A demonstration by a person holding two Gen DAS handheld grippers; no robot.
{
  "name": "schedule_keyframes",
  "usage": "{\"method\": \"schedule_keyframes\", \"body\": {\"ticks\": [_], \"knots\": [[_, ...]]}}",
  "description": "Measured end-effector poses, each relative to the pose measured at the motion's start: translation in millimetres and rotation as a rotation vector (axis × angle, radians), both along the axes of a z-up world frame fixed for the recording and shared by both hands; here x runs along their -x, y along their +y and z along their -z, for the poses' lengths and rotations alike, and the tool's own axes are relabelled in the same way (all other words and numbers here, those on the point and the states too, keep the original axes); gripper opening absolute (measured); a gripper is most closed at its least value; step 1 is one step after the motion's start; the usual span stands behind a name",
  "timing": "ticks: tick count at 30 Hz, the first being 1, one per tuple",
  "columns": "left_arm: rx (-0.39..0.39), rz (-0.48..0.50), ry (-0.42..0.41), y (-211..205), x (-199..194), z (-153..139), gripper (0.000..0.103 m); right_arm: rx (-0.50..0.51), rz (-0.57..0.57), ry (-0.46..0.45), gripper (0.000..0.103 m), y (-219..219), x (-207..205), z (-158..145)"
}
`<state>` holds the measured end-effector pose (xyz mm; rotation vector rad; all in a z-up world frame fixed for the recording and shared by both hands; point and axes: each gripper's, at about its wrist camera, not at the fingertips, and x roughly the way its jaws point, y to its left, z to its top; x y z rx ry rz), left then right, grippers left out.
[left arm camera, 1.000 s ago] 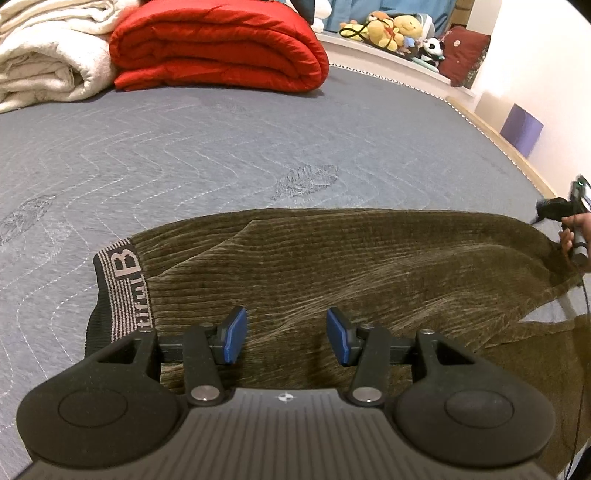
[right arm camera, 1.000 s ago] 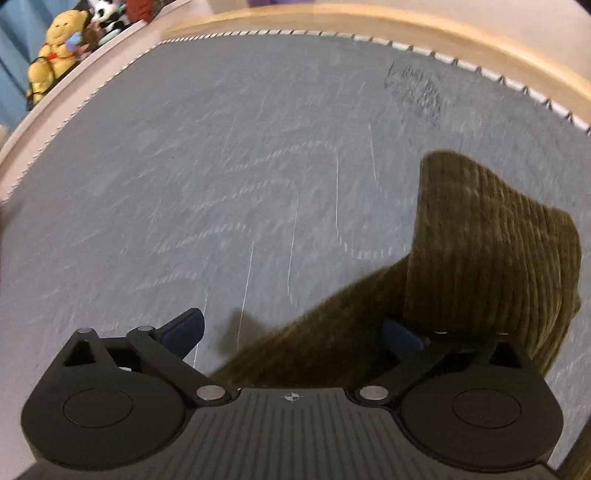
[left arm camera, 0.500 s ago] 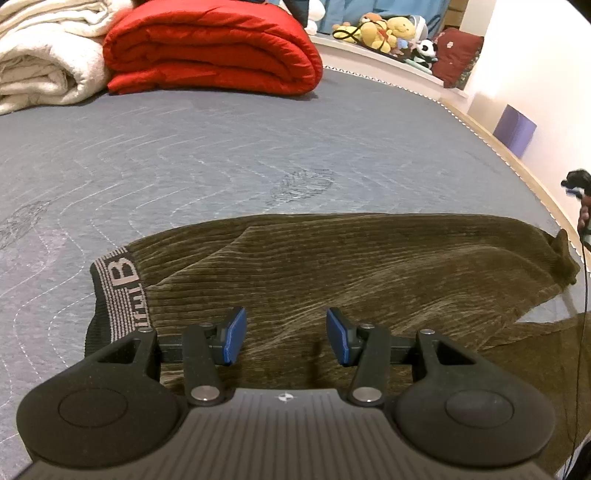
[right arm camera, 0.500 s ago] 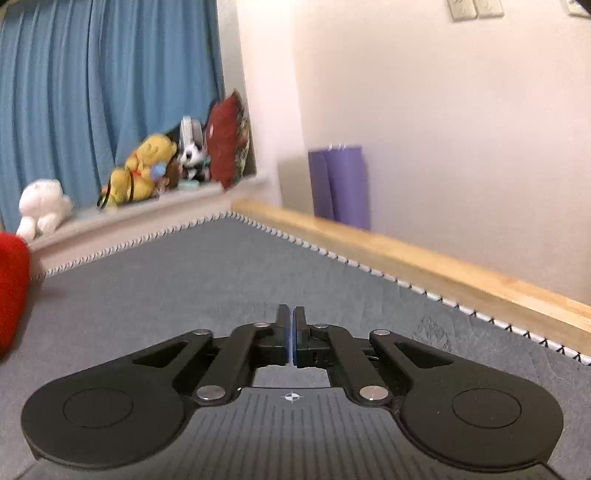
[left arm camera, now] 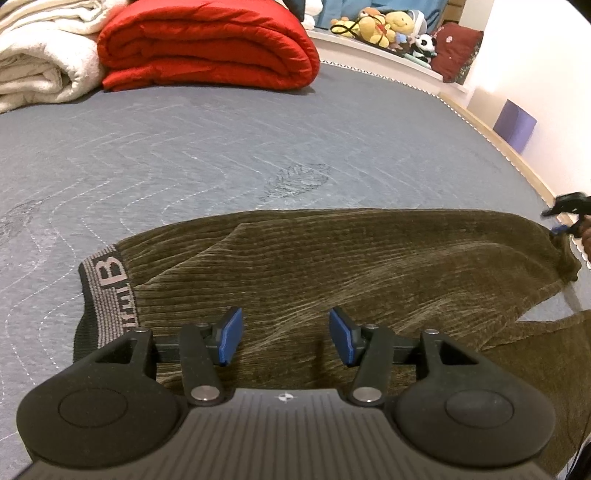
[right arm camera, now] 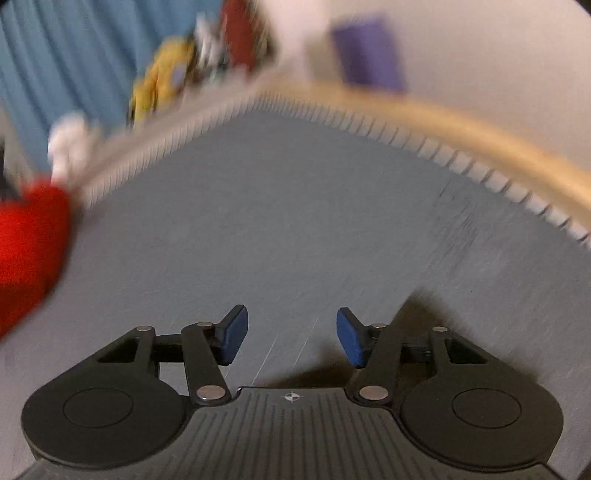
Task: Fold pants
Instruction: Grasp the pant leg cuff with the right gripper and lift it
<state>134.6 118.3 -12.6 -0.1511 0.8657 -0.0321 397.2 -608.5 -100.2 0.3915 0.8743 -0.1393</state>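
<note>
Below and ahead of the left gripper (left arm camera: 285, 338), seen from its own wrist camera, olive corduroy pants (left arm camera: 332, 269) lie flat across a grey quilted mattress (left arm camera: 221, 155); the jaws stand apart with nothing pinched, blue pads (left arm camera: 231, 334) hovering over the cloth. The lettered grey waistband (left arm camera: 110, 291) sits ahead and to the left of the tool, and the leg runs off to its right, where the black tip of the right gripper (left arm camera: 569, 212) shows at the hem end. Far ahead lie a folded red duvet (left arm camera: 207, 44) and, left of it, a cream blanket (left arm camera: 40, 55); plush toys (left arm camera: 380, 22) line a ledge beyond. From the right wrist camera, badly blurred, the right gripper (right arm camera: 291, 334) has just been opening and is released, only bare mattress (right arm camera: 280, 229) between its pads. A dark patch just right of the tool may be the pants, though I cannot tell. A wooden bed frame (right arm camera: 443, 122) curves ahead, with a blue curtain (right arm camera: 74, 55) behind.
</note>
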Motion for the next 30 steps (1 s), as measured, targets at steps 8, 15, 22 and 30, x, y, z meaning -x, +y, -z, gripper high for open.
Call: {"method": "schedule_keyframes", "body": {"ticks": [8,15,22,30], "knots": [[-0.003,-0.001,-0.001,1.2,1.6,1.1,0.058,0.053,0.267,0.176,0.057,7.3,-34.4,37.5],[0.010,-0.010,-0.010,7.5,2.3,-2.8,0.059,0.314,0.220,0.224,0.044,43.0,-51.7,42.9],[0.016,-0.007,-0.017,10.2,4.0,-5.1,0.059,0.460,0.253,-0.021,0.001,66.3,-22.9,11.7],[0.014,0.002,-0.017,5.9,3.6,-5.0,0.059,0.357,0.232,-0.252,0.040,51.6,-12.6,-15.8]]}}
